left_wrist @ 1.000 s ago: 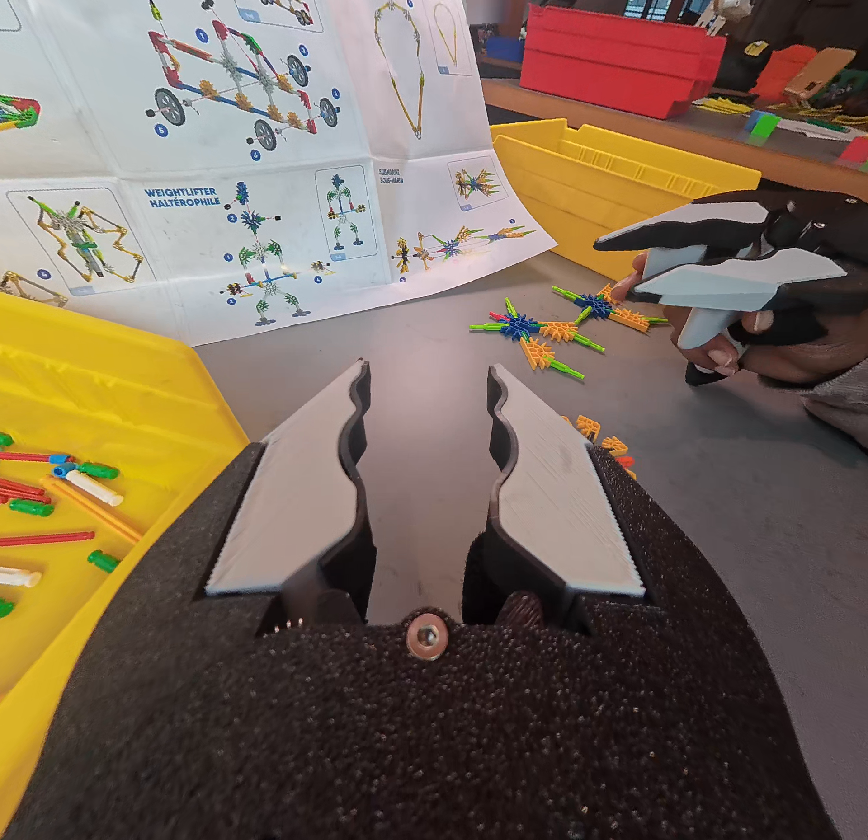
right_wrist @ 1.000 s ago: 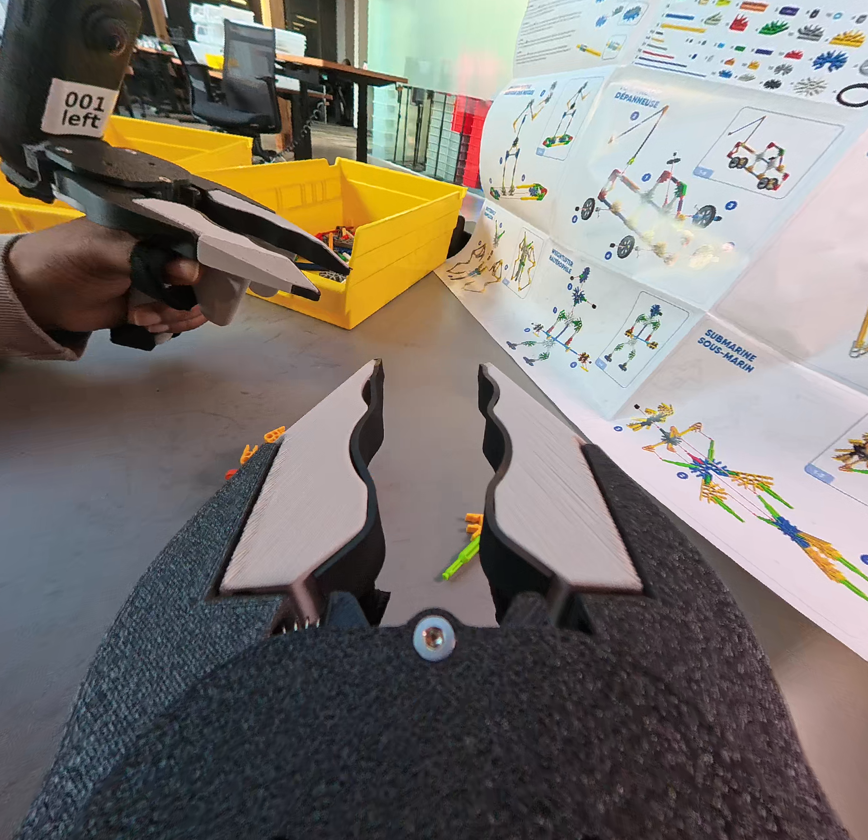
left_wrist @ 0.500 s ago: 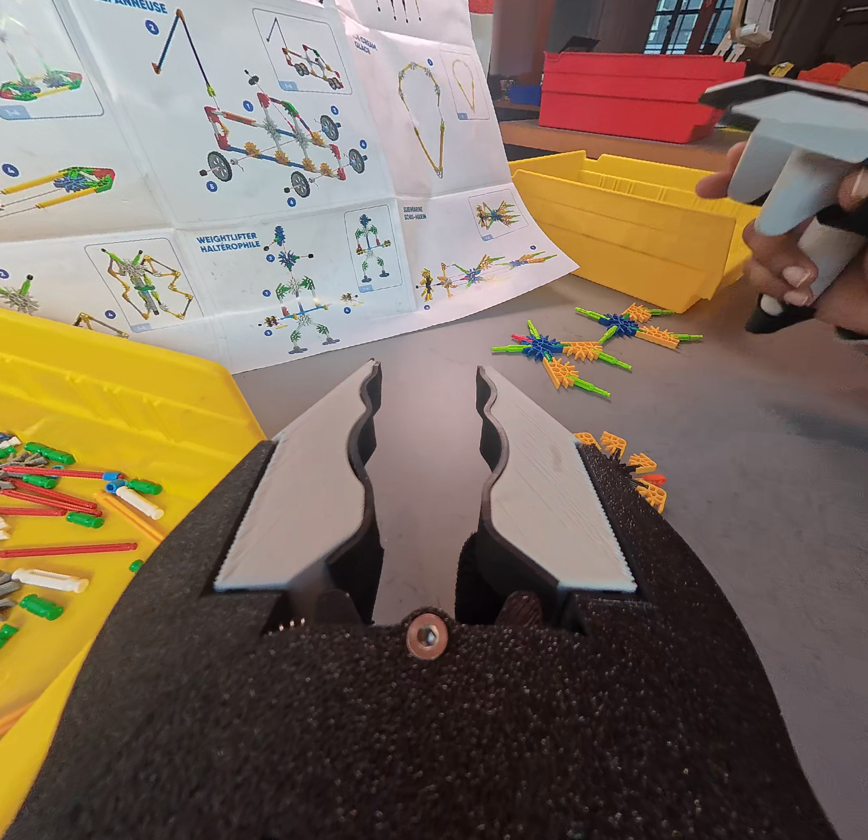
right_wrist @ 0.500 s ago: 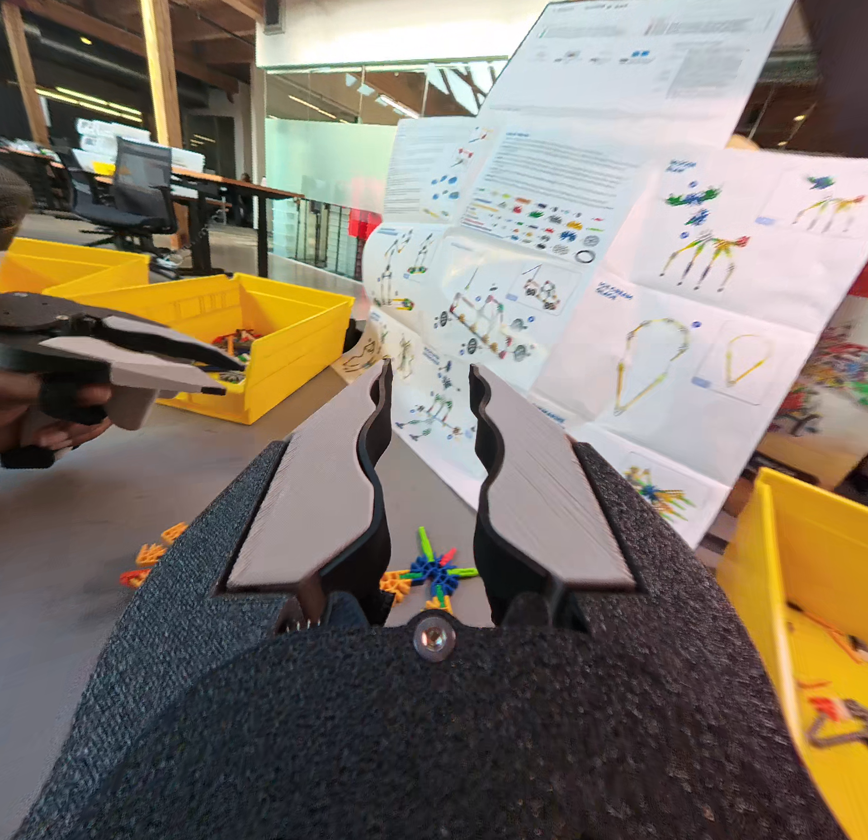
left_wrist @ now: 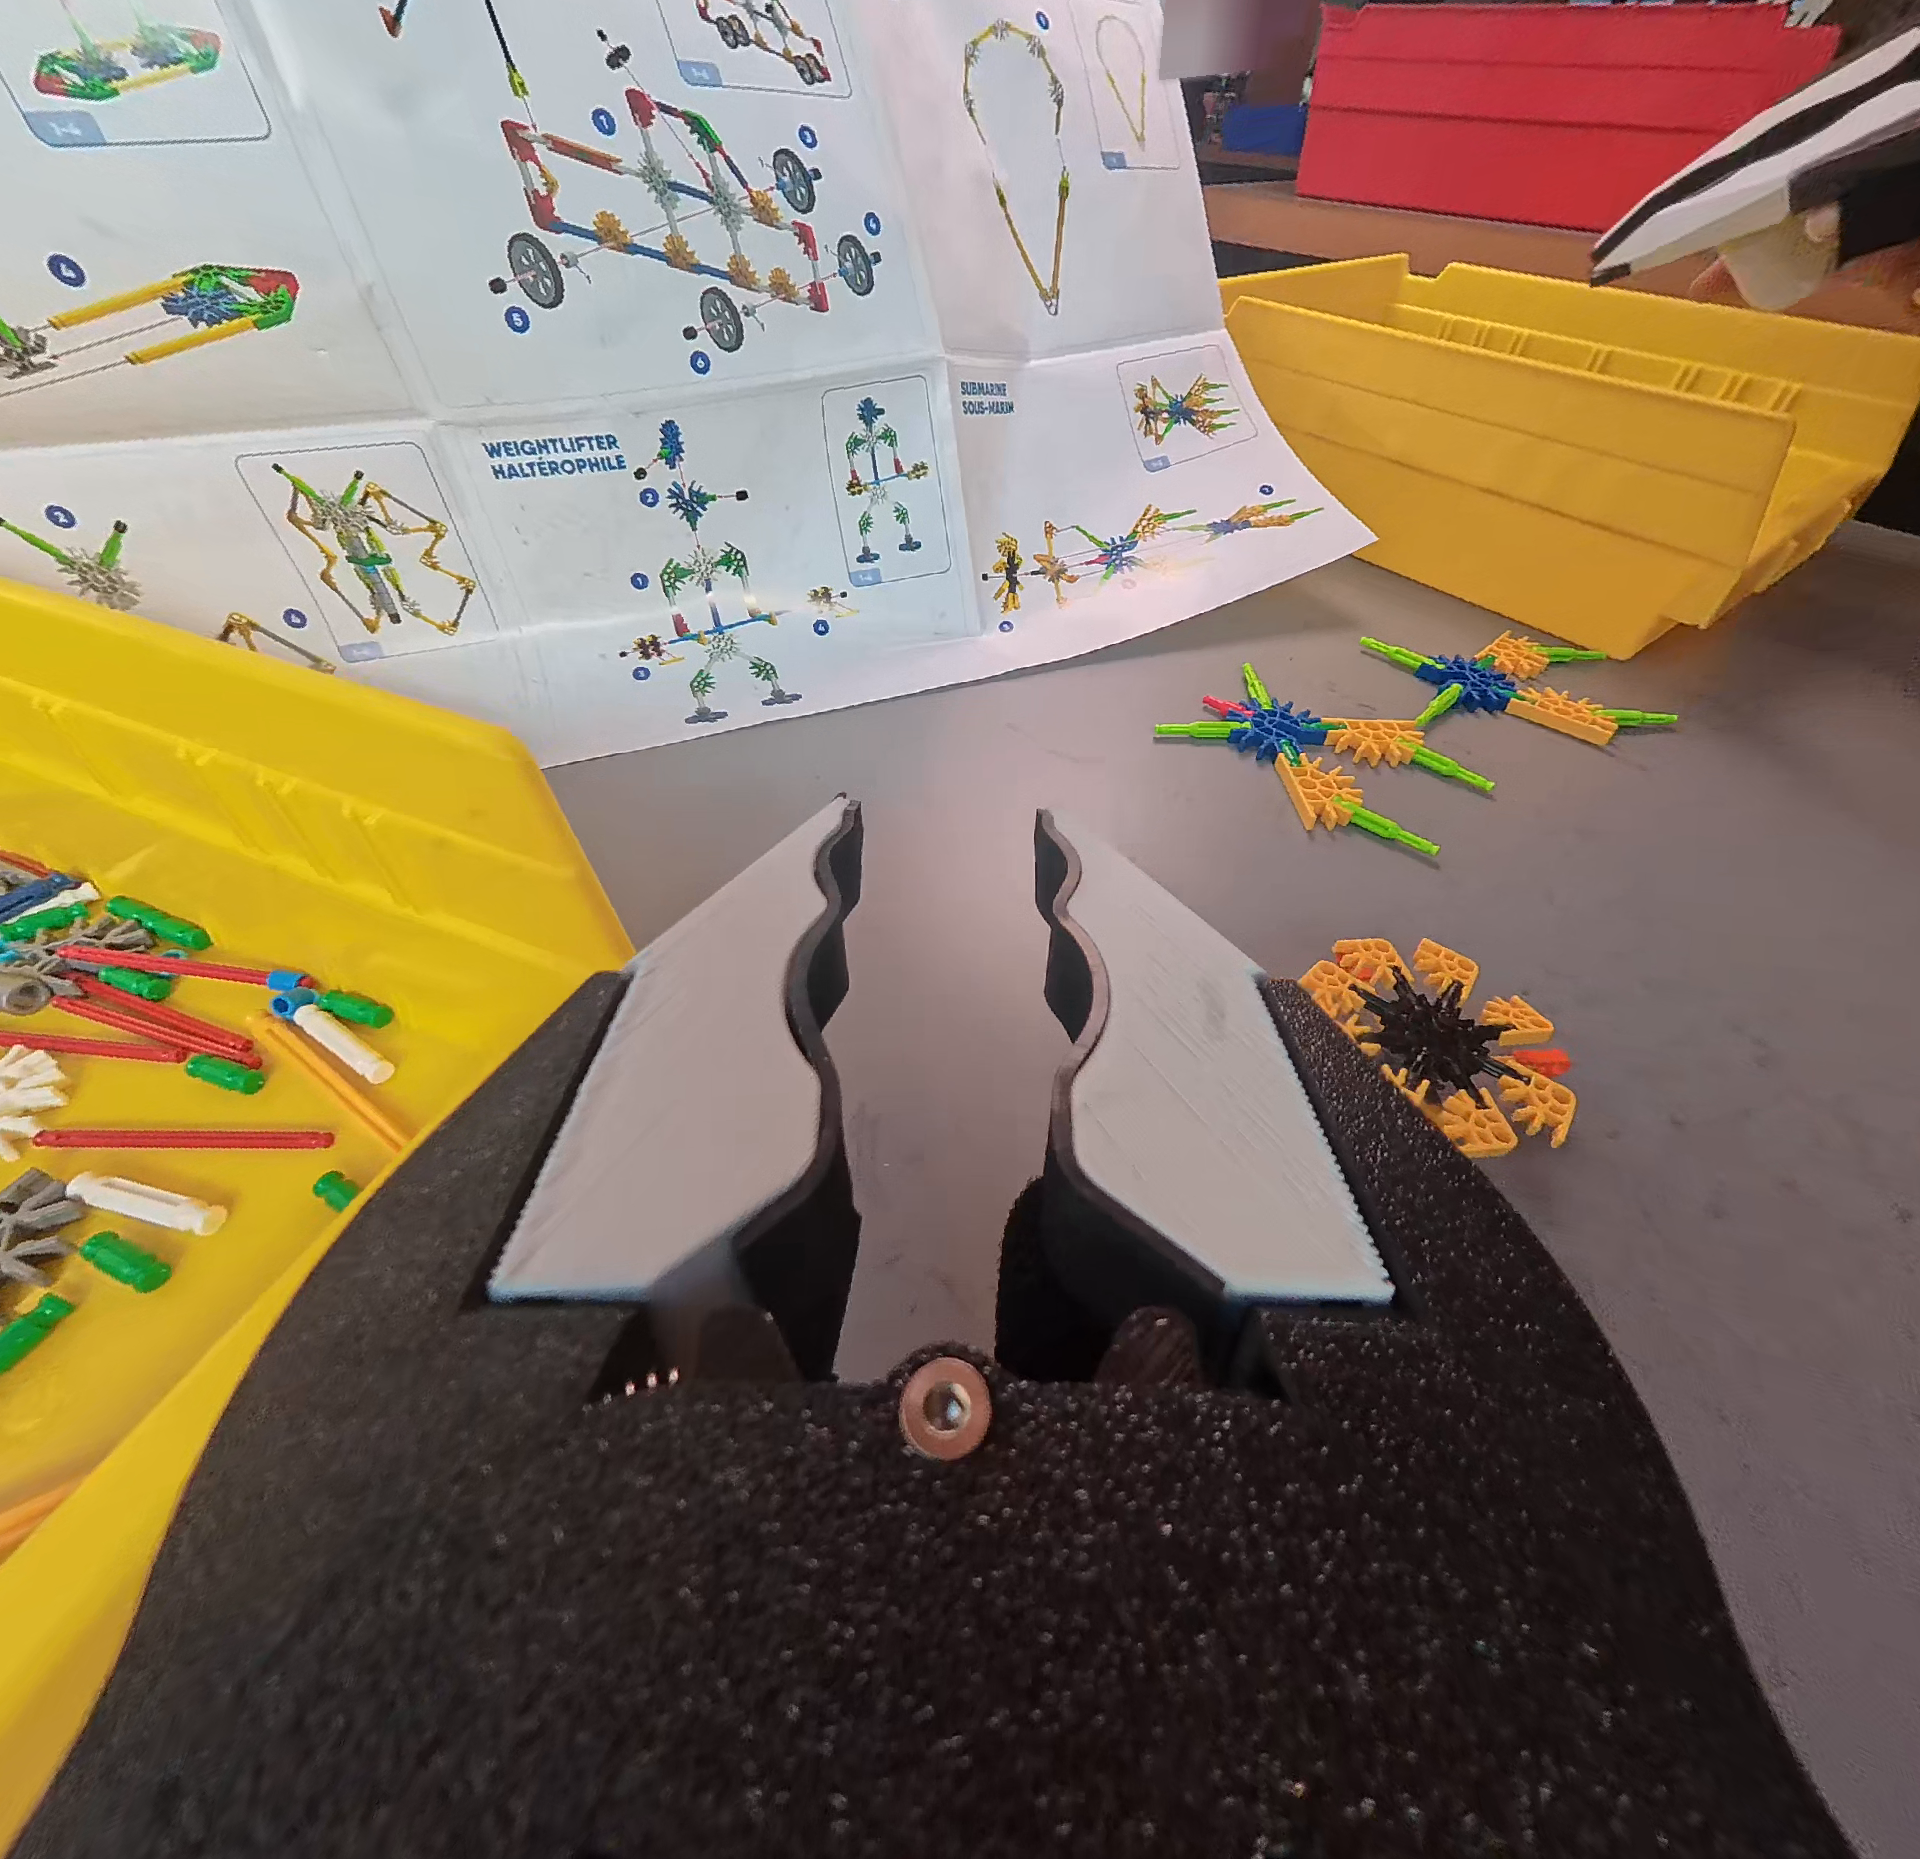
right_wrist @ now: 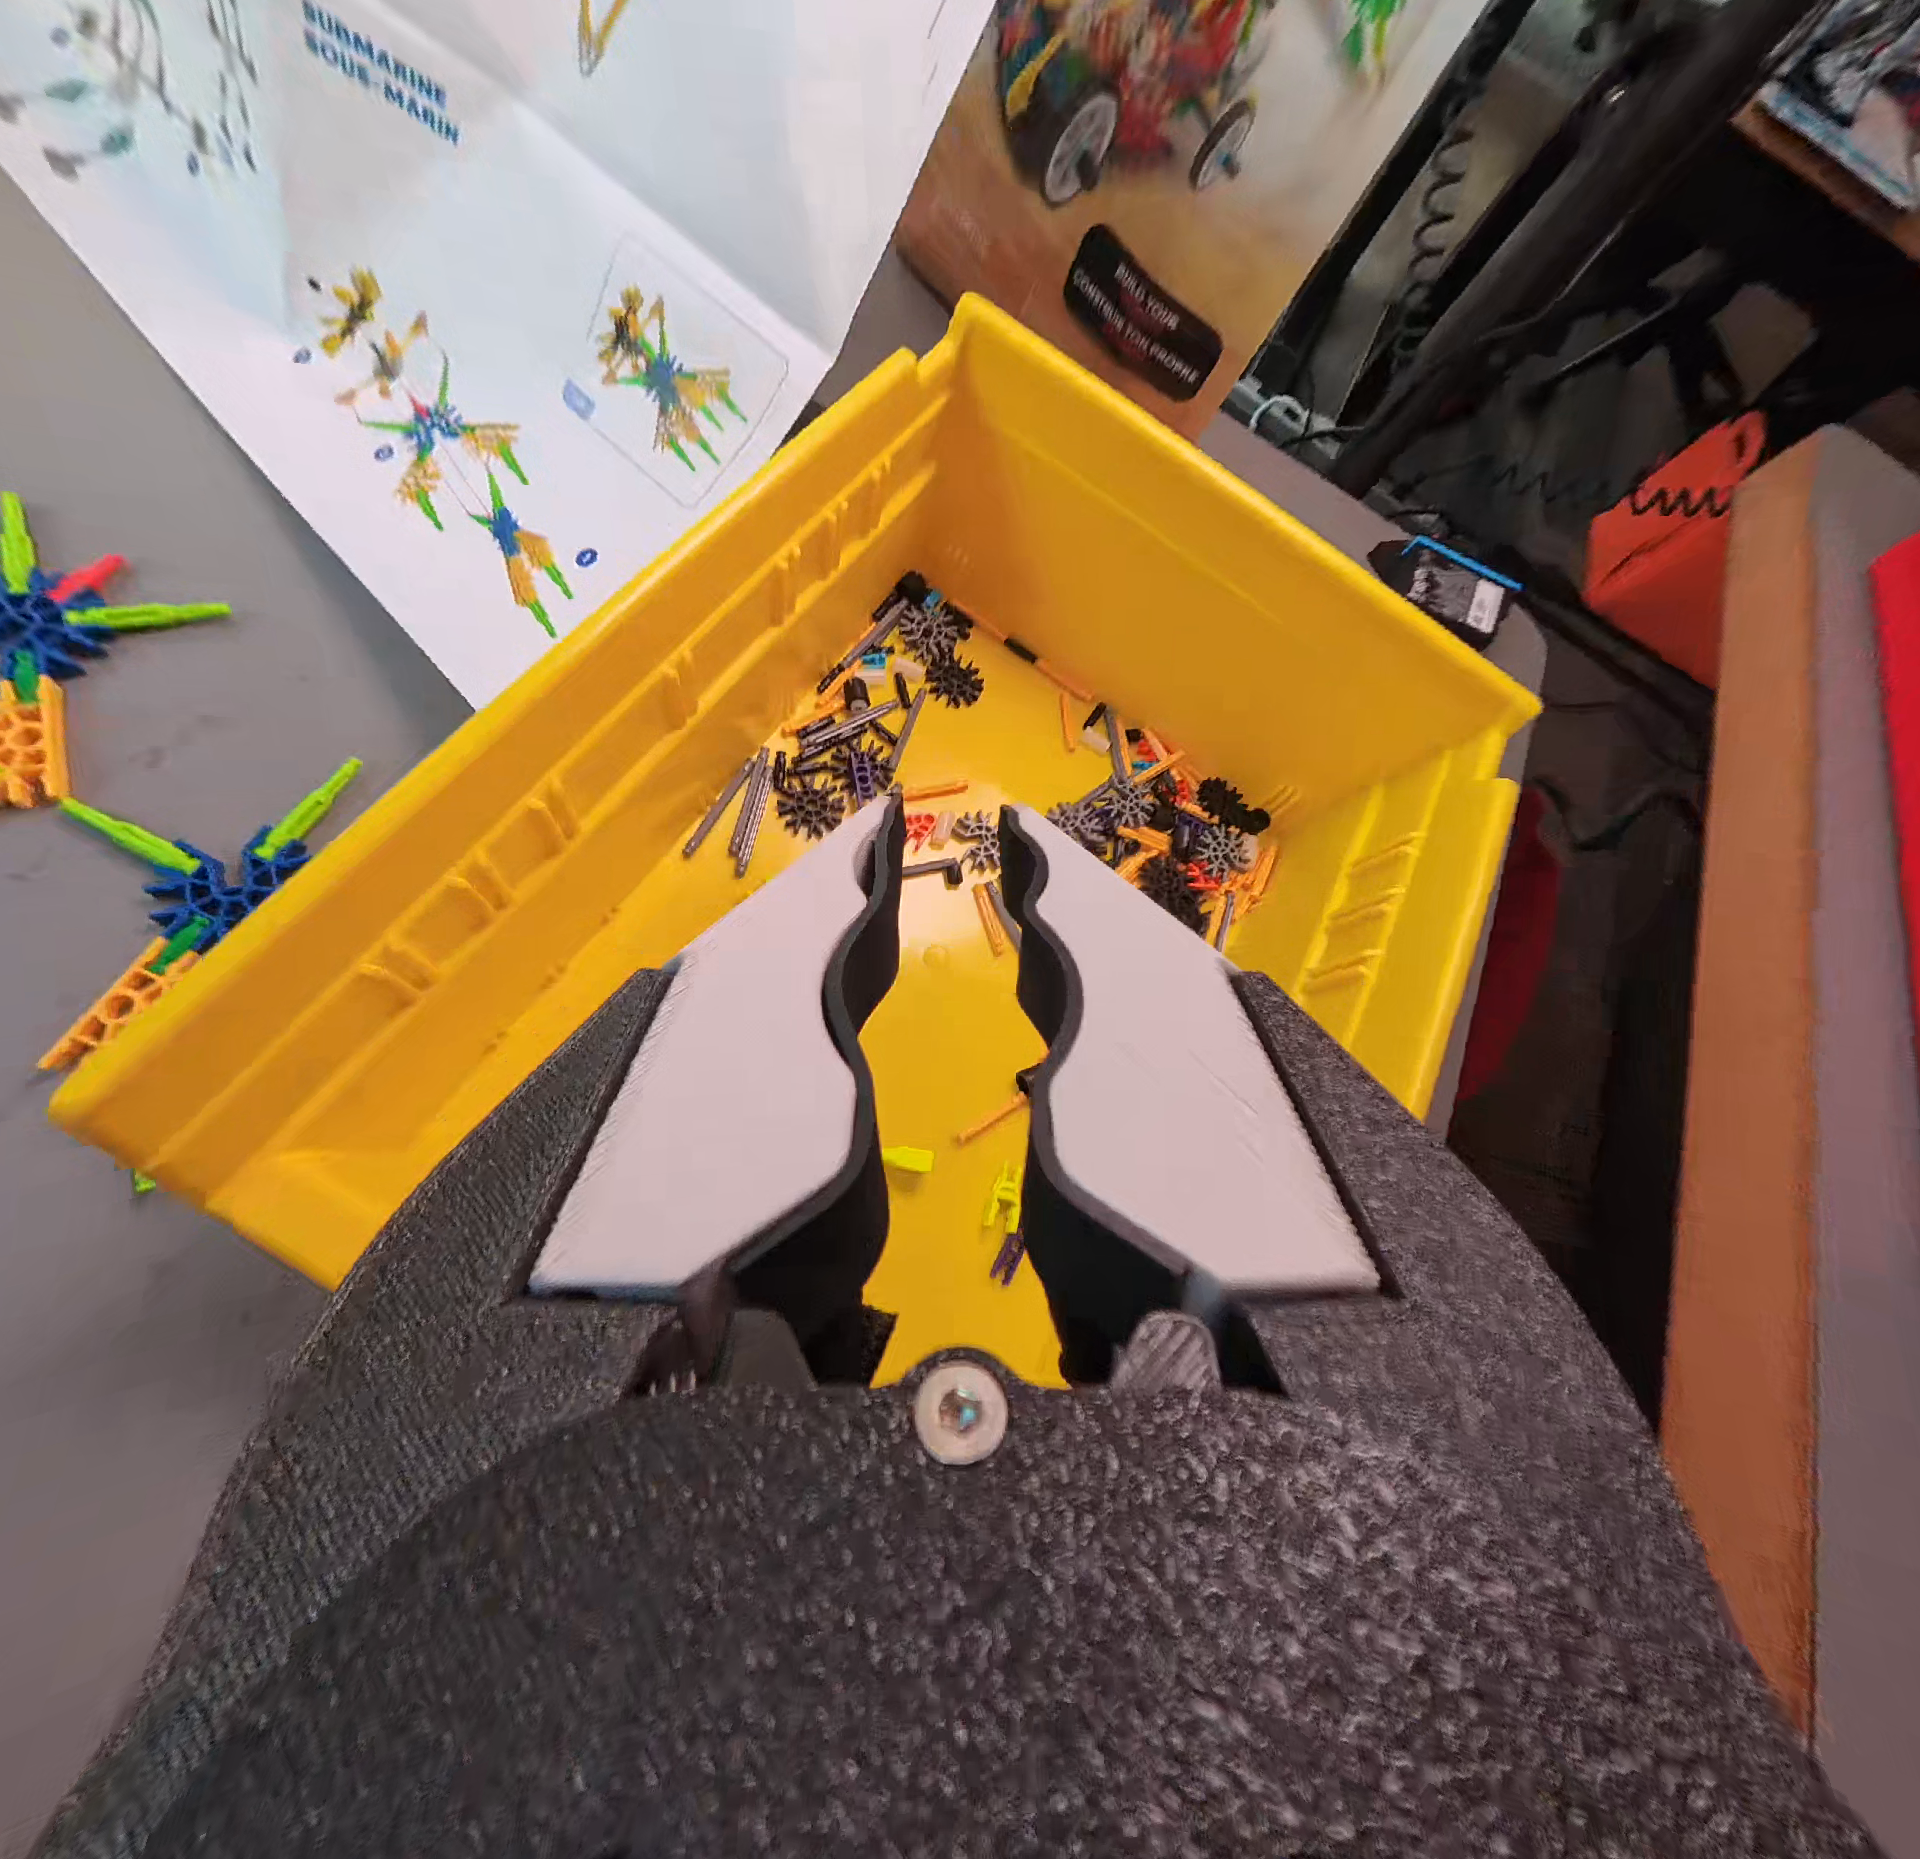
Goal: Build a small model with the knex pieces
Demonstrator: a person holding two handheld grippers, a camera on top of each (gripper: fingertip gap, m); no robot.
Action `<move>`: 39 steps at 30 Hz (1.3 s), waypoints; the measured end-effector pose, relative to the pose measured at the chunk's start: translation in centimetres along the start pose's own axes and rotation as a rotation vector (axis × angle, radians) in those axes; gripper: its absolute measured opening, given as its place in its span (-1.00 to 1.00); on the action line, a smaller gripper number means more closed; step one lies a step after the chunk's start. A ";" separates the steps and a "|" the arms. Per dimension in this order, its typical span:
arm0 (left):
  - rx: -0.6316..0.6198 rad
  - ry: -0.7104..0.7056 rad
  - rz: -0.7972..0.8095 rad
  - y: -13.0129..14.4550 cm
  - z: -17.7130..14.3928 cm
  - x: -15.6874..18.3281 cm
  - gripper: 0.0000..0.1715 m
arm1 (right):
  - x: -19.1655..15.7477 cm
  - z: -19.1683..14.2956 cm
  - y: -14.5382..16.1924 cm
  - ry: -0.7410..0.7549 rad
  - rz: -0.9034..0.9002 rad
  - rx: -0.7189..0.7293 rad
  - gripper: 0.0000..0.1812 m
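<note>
Holds the left gripper (left_wrist: 948, 822) parted and empty, low over the bare grey table (left_wrist: 1662, 1290), with an orange-and-black spoked cluster (left_wrist: 1439, 1040) just beside its right finger and a yellow tray (left_wrist: 312, 822) of rods to its left. Hangs the right gripper (right_wrist: 948, 822) parted too, gripping nothing, above the floor of a second yellow bin (right_wrist: 623, 822), tips near the heap of dark gears and rods (right_wrist: 935, 729) toward the far wall. Shows a blue, orange and green starburst assembly (left_wrist: 1351, 739) lying on the table between that bin's outer wall and the propped instruction sheet (left_wrist: 727, 355).

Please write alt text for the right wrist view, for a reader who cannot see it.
The right tongs, open and empty, hang over a yellow bin of small dark and orange construction pieces. An instruction sheet lies beyond it.
</note>
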State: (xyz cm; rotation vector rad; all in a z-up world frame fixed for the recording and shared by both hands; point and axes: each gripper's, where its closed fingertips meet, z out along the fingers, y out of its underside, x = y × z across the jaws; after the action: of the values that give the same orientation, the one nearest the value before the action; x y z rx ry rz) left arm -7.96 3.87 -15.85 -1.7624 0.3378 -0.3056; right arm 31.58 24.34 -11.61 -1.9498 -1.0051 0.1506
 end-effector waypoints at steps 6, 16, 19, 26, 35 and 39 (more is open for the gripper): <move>-0.042 -0.048 0.058 0.6 0.5 -0.1 -0.63 | 0.4 5.0 2.8 -0.124 -0.075 -0.235 -0.95; -0.056 -0.051 0.091 0.8 1.0 0.0 -0.67 | -0.5 9.0 7.2 -0.241 -0.043 -0.431 -0.97; -0.059 -0.044 0.096 0.9 1.1 0.1 -0.68 | -0.4 9.5 7.7 -0.234 -0.047 -0.448 -0.97; -0.047 -0.021 0.094 0.7 0.9 0.4 -0.69 | -0.6 9.8 7.8 -0.252 -0.022 -0.453 -1.00; -0.045 0.026 0.105 0.8 0.7 1.2 -0.70 | -0.1 10.0 6.8 -0.233 0.045 -0.392 -0.96; -0.045 0.034 0.106 0.8 0.6 1.3 -0.70 | 0.2 10.4 7.1 -0.228 0.076 -0.407 -0.96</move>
State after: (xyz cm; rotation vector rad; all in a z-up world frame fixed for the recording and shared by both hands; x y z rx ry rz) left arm -6.63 3.74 -16.75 -1.7782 0.4648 -0.2539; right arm 31.07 29.65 -23.05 -2.3834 -1.1798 0.2297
